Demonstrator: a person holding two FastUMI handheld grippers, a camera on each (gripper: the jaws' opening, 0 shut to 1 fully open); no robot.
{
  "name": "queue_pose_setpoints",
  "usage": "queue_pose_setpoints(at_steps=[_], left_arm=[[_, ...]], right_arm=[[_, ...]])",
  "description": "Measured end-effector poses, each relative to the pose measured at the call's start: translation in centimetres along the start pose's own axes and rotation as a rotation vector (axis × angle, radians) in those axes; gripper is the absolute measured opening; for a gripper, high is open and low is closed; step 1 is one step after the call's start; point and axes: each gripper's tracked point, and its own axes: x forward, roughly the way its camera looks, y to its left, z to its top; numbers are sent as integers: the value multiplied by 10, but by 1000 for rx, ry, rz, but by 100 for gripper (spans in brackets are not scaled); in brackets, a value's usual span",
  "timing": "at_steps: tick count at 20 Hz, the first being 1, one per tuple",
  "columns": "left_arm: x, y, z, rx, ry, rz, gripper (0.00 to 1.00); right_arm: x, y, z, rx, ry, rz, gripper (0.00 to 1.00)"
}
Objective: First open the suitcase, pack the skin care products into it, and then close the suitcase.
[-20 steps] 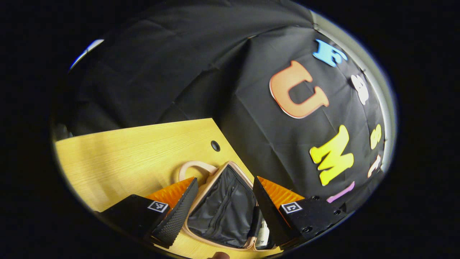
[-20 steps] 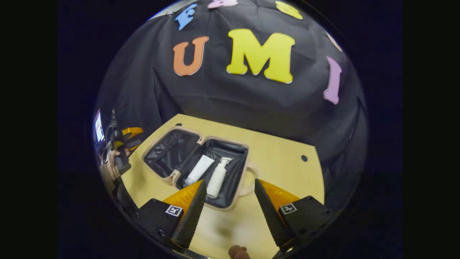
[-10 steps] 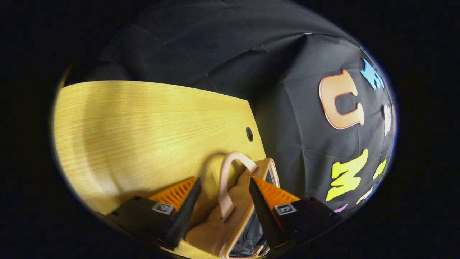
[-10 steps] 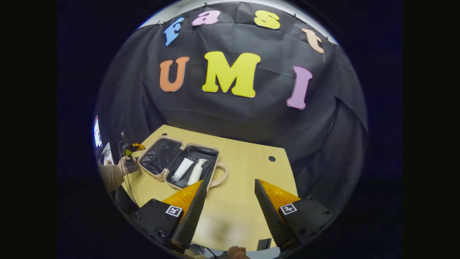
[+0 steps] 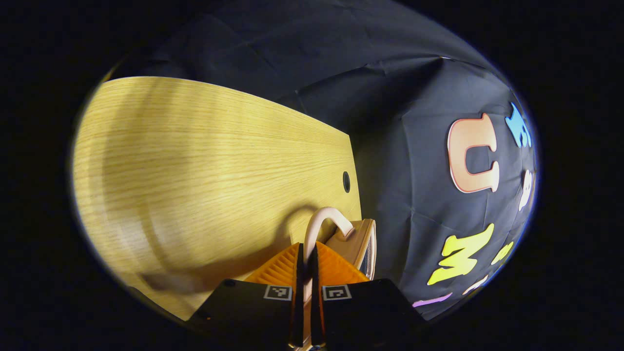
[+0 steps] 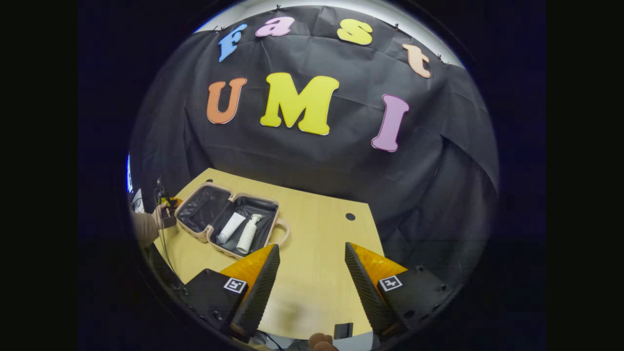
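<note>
Now, with tube (image 6: 230,227) and pump bottle (image 6: 248,233) packed, the left hand-held gripper (image 5: 305,273) pinches the suitcase handle (image 5: 325,220) to swing the lid shut; the right hand-held gripper (image 6: 312,280) hangs spread.

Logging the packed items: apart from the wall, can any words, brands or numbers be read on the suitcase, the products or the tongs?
Tube: too small to read.
Pump bottle: too small to read.
Suitcase: no lettering visible.
Markers on right tongs: coded squares, no words.
</note>
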Motion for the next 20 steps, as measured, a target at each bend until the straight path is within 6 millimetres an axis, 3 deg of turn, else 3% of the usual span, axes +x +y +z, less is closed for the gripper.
queue_pose_setpoints(at_steps=[2,4,6,12,16,20], left_arm=[[-3,-2,-1,87,-18,46,3],[-10,-16,1,202,-52,64,3],[-21,-45,9,293,-106,56,3],[-67,-135,0,604,-258,48,3],[-90,-207,-35,728,-311,-3,3],[-107,-258,-83,908,-340,-34,3]], right_arm=[[-2,-3,-1,0,-10,8,80],[-3,-12,2,-1,-45,-5,80],[-4,-19,6,-5,-78,-9,80],[-11,-40,8,4,-138,27,80],[-12,-54,10,26,-178,55,80],[-12,-76,9,68,-198,72,80]])
